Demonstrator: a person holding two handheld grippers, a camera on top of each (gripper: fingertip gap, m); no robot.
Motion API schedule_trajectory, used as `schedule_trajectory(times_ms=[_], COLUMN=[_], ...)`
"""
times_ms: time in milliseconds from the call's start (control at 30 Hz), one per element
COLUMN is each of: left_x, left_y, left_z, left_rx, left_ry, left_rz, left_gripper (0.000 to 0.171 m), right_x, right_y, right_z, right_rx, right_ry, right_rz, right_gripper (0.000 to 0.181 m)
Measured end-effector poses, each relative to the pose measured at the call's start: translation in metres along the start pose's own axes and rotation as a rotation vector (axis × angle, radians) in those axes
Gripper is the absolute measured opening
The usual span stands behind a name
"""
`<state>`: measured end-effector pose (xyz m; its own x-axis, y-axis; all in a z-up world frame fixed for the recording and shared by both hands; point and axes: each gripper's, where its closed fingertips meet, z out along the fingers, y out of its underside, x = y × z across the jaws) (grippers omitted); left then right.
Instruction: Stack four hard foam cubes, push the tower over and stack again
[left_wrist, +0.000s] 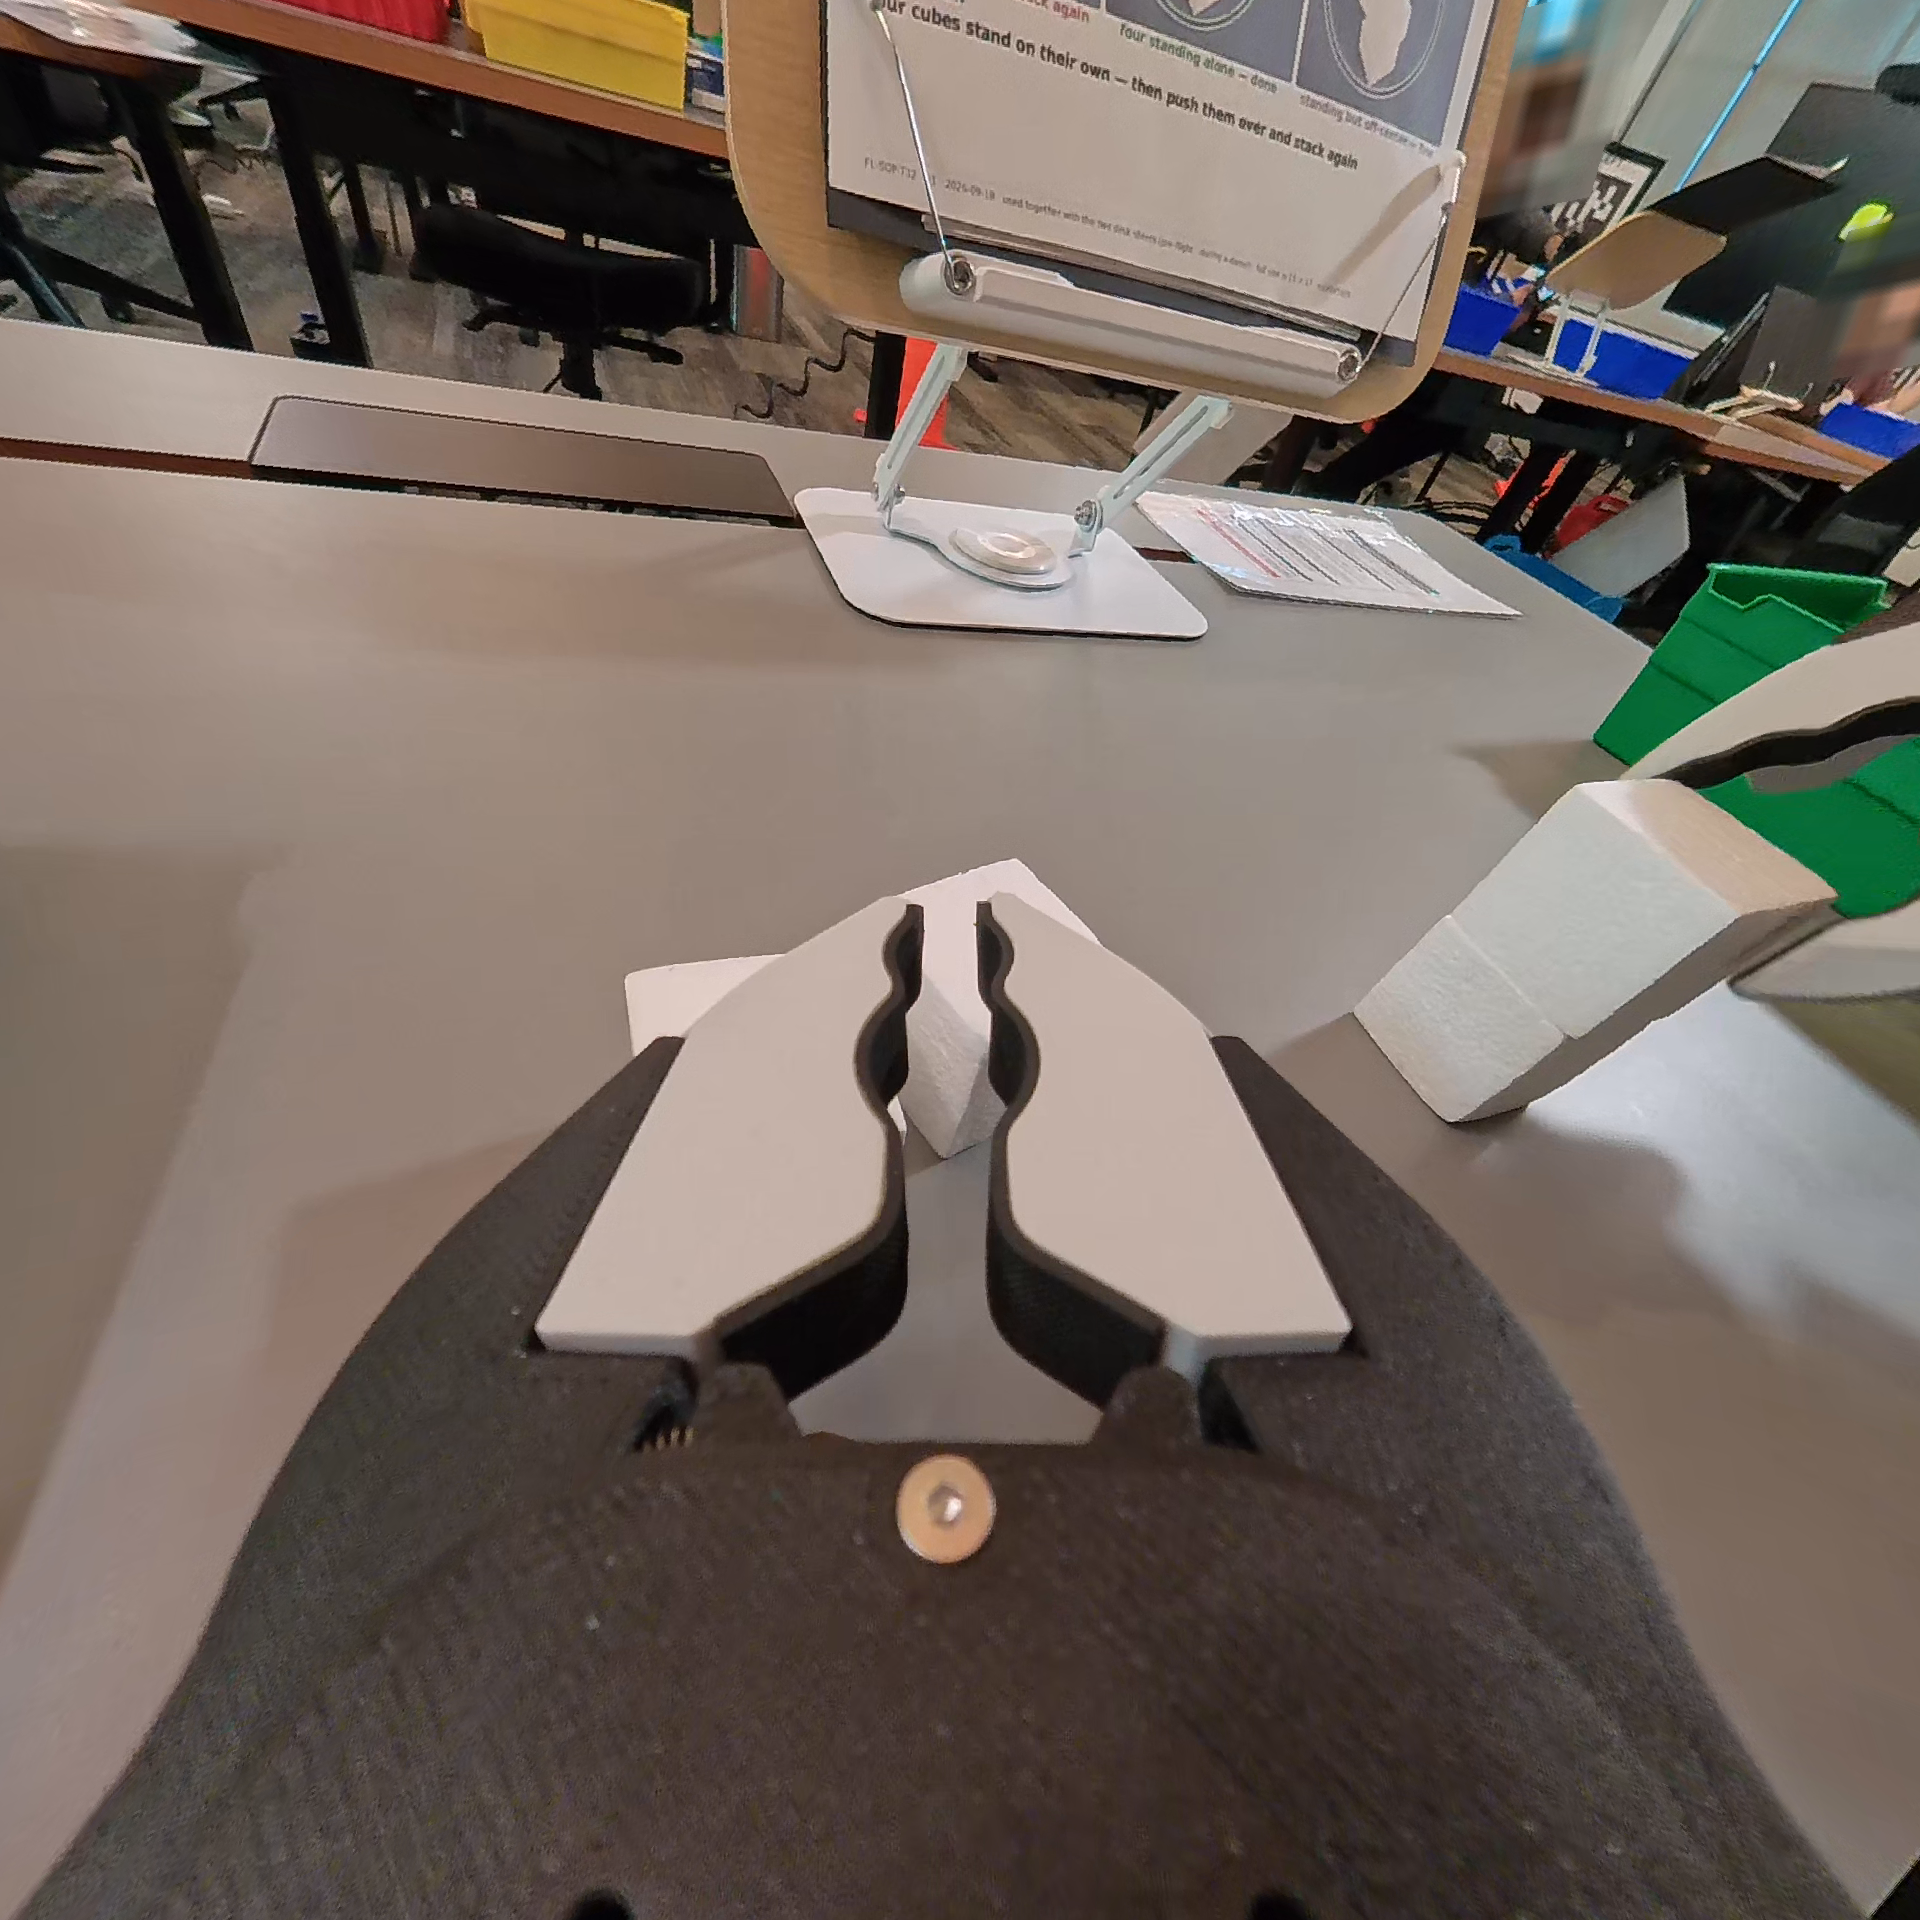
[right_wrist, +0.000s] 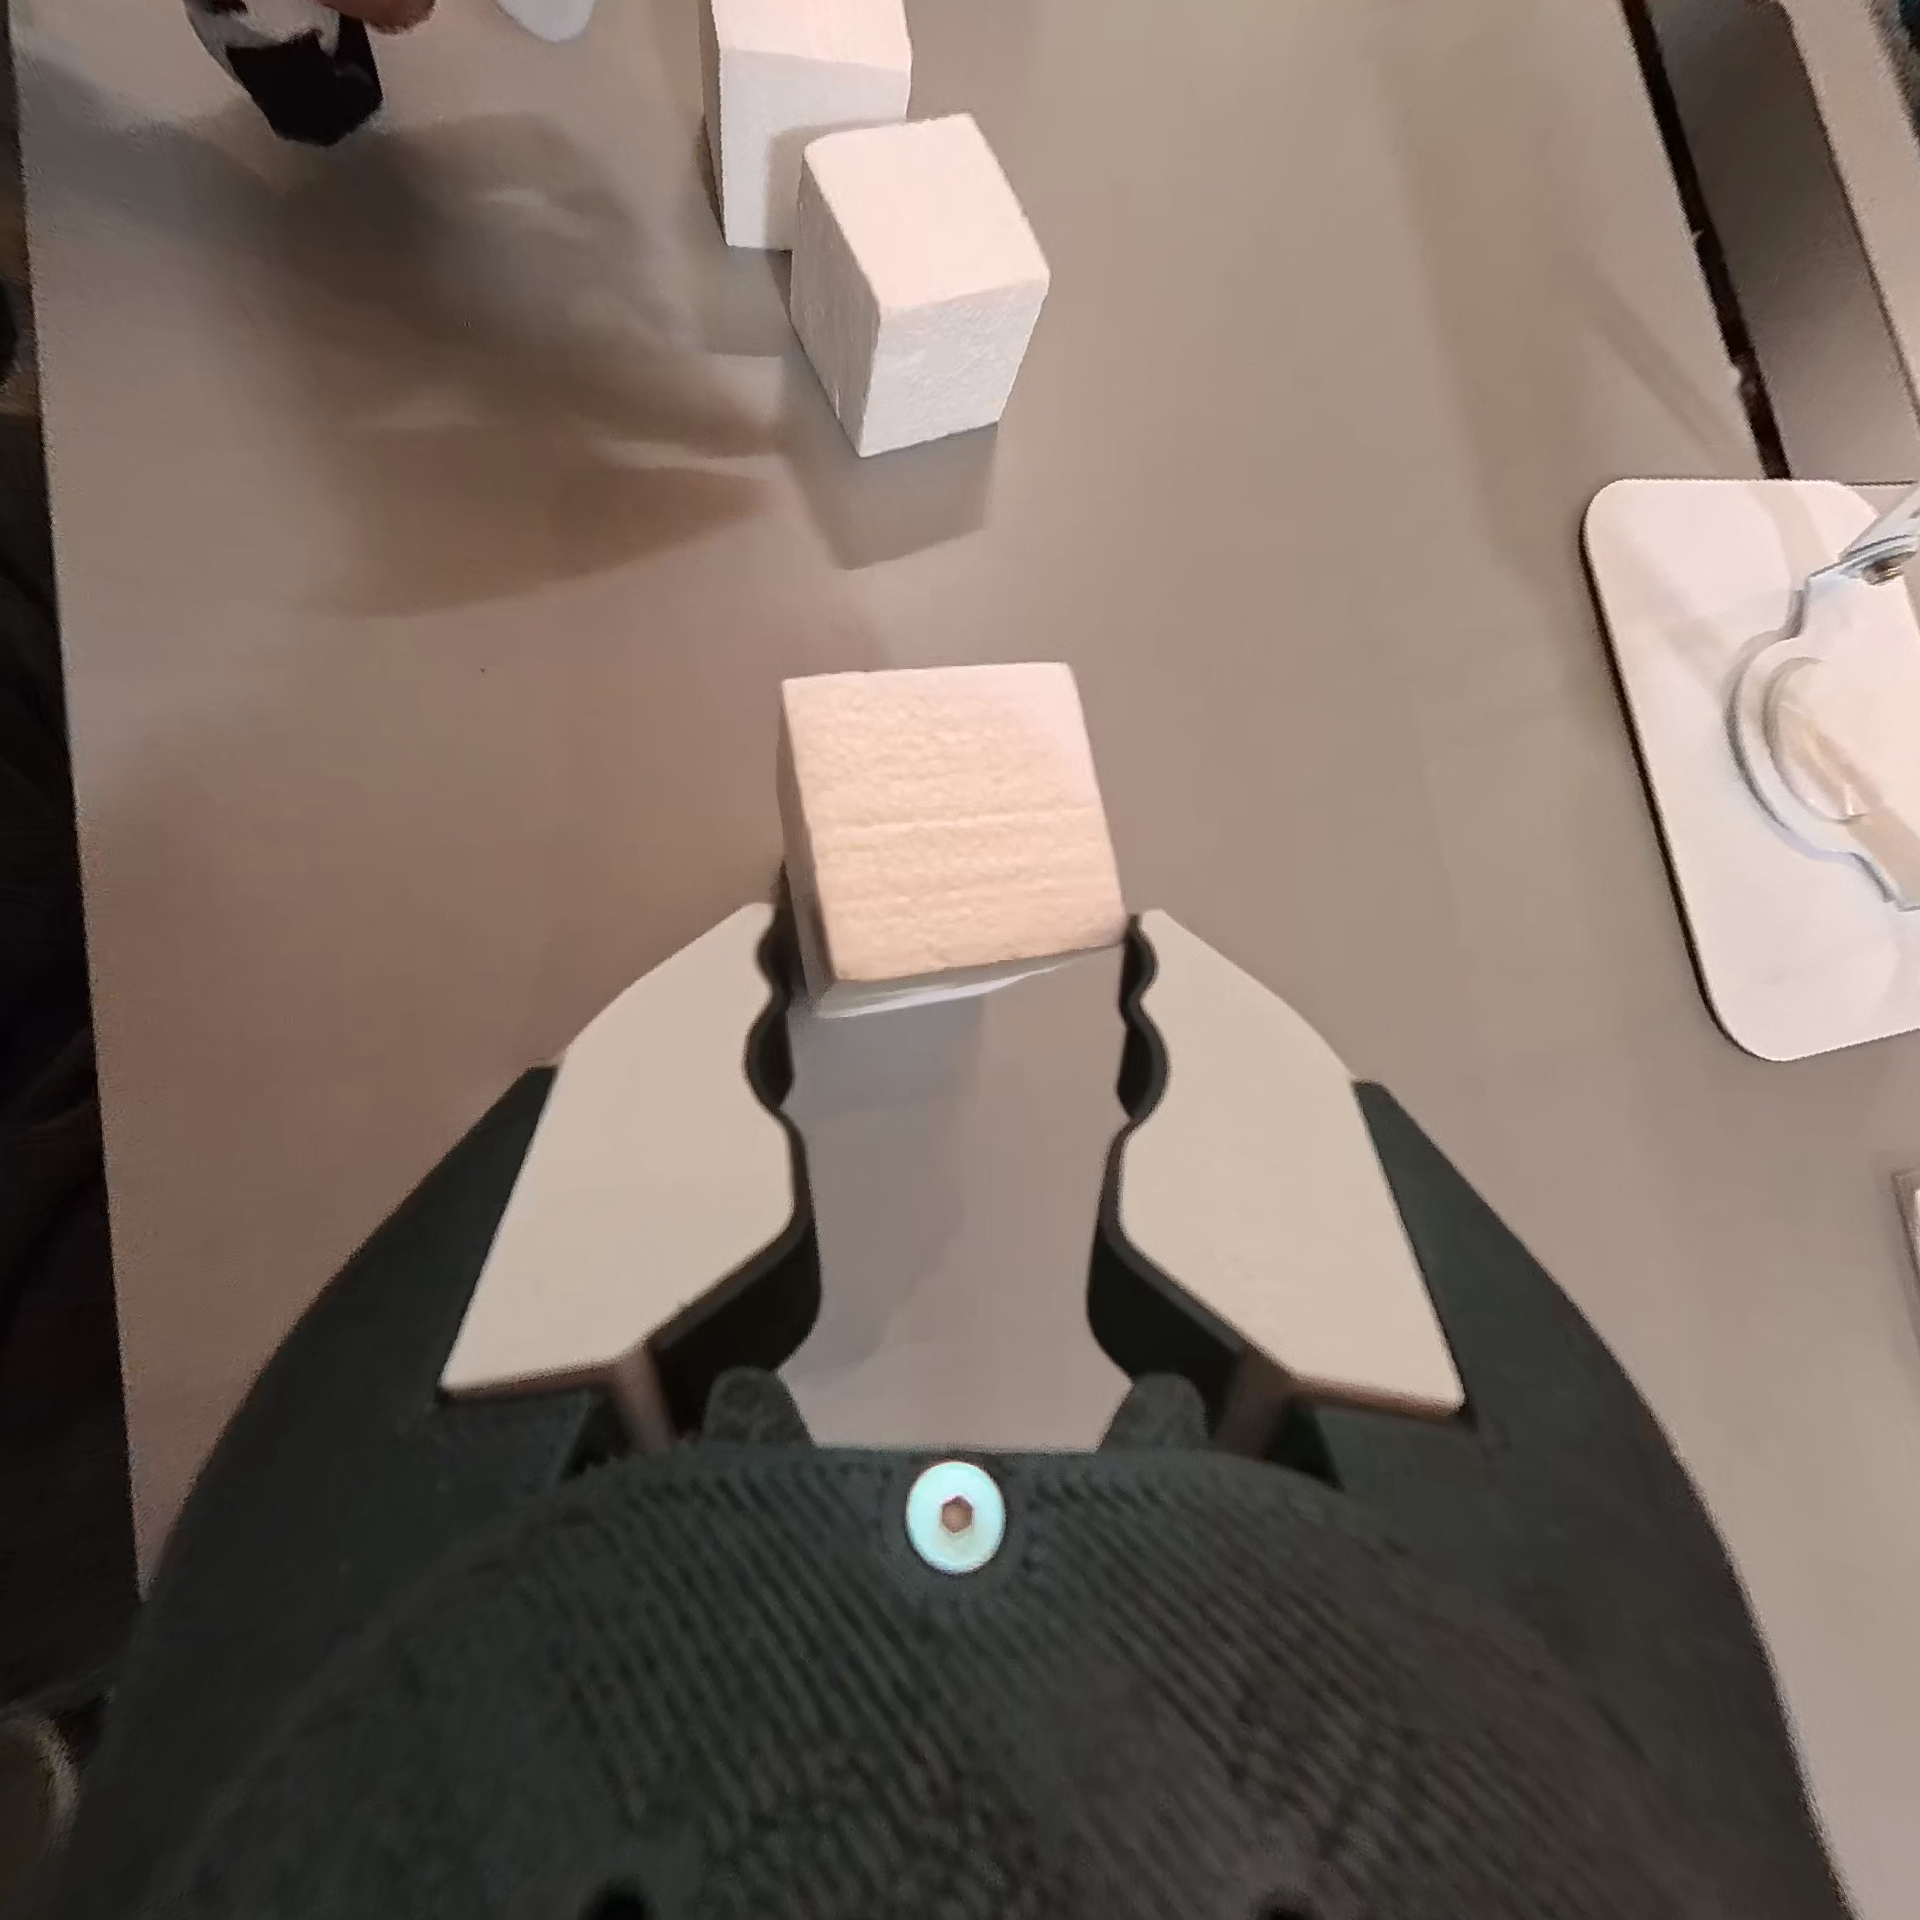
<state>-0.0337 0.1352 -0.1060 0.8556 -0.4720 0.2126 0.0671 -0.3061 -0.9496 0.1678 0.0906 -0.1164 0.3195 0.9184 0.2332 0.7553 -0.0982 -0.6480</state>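
My left gripper (left_wrist: 949, 909) has its jaws almost together with nothing between them. It hovers over two white foam cubes on the grey table (left_wrist: 416, 727): one (left_wrist: 940, 1049) shows through the narrow gap, another (left_wrist: 675, 997) sits to its left. The same cubes appear far off in the right wrist view, one (right_wrist: 920, 291) in front of the other (right_wrist: 805, 104). My right gripper (right_wrist: 951, 925) is shut on the top foam cube (right_wrist: 940, 821) of a two-cube stack, with the lower cube (right_wrist: 904, 1000) under it. The left wrist view shows this stack (left_wrist: 1558, 966) at the right.
A document stand with a white base plate (left_wrist: 997, 582) stands at the table's far side; the plate also shows in the right wrist view (right_wrist: 1766, 769). A laminated sheet (left_wrist: 1320, 561) lies beside it. A green bin (left_wrist: 1745, 665) sits off the table's right edge. The tips of one gripper are about 20 centimeters away from the tips of the other.
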Motion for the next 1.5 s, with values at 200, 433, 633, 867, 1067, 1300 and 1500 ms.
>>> schedule_trajectory(times_ms=[200, 433, 633, 867, 1067, 1300, 1500], left_x=[0.0, 0.0, -0.003, -0.019, -0.045, -0.051, -0.05], left_y=[0.0, 0.0, -0.004, -0.023, -0.046, -0.042, -0.042], left_z=[0.0, 0.0, -0.002, -0.012, -0.03, -0.028, -0.029], left_rx=[0.0, 0.001, 0.021, 0.132, 0.264, 0.237, 0.243], left_ry=[0.0, 0.001, -0.02, -0.11, -0.233, -0.24, -0.216], left_rz=[-0.001, -0.004, -0.001, -0.008, -0.024, -0.045, -0.077], left_gripper=[0.01, 0.01, 0.01, 0.009, 0.012, 0.016, 0.016], right_x=[-0.002, -0.001, 0.007, 0.013, 0.02, -0.011, -0.014], right_y=[0.005, 0.006, 0.003, -0.057, -0.108, -0.157, -0.119], right_z=[0.006, 0.005, -0.006, -0.038, -0.019, 0.059, 0.125], right_rx=[-0.029, -0.017, 0.0, 0.253, 0.202, 0.002, -0.308], right_ry=[0.004, -0.001, 0.03, 0.043, 0.008, -0.158, -0.283], right_rz=[-0.013, 0.007, 0.009, 0.076, -0.067, -0.307, -0.422], right_gripper=[0.078, 0.076, 0.077, 0.075, 0.078, 0.077, 0.077])
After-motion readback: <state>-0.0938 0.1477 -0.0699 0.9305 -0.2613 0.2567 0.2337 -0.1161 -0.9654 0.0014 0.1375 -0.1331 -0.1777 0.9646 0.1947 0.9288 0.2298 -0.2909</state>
